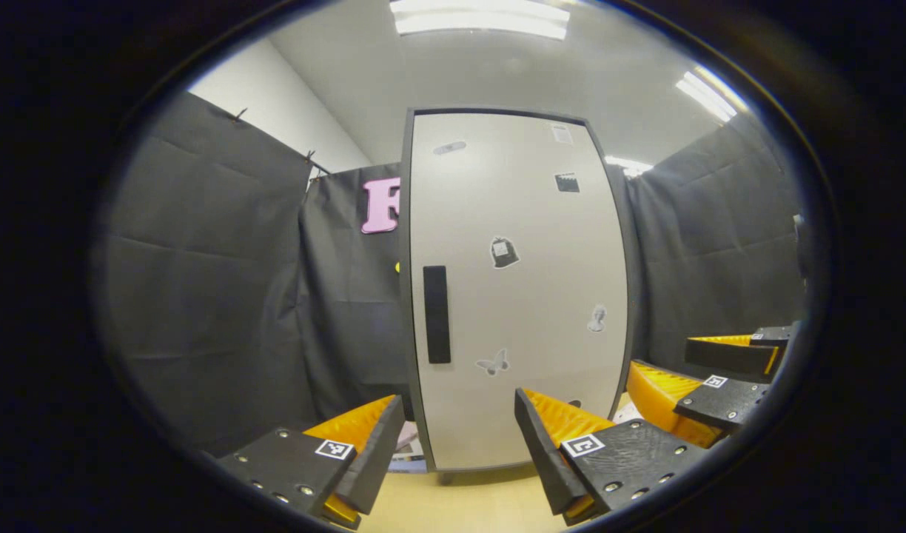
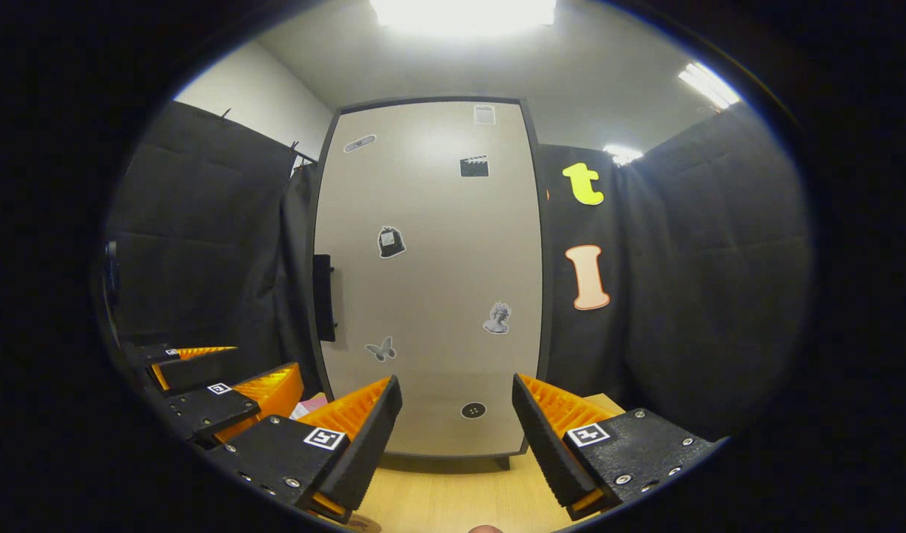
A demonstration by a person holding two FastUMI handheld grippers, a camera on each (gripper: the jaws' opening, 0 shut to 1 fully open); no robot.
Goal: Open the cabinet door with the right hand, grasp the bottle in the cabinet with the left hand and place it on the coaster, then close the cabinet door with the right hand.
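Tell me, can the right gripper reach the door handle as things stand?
Probably yes. The right gripper is open and faces the shut door; the handle sits at the door's left edge with nothing before it. The left gripper is lower, beside the path.

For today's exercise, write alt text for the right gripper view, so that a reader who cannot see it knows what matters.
A tall pale cabinet door stands shut straight ahead, with a dark handle on its left edge and small stickers across its front. The right gripper is open and empty in front of it above a wooden tabletop; the left gripper, also open, shows at lower left.
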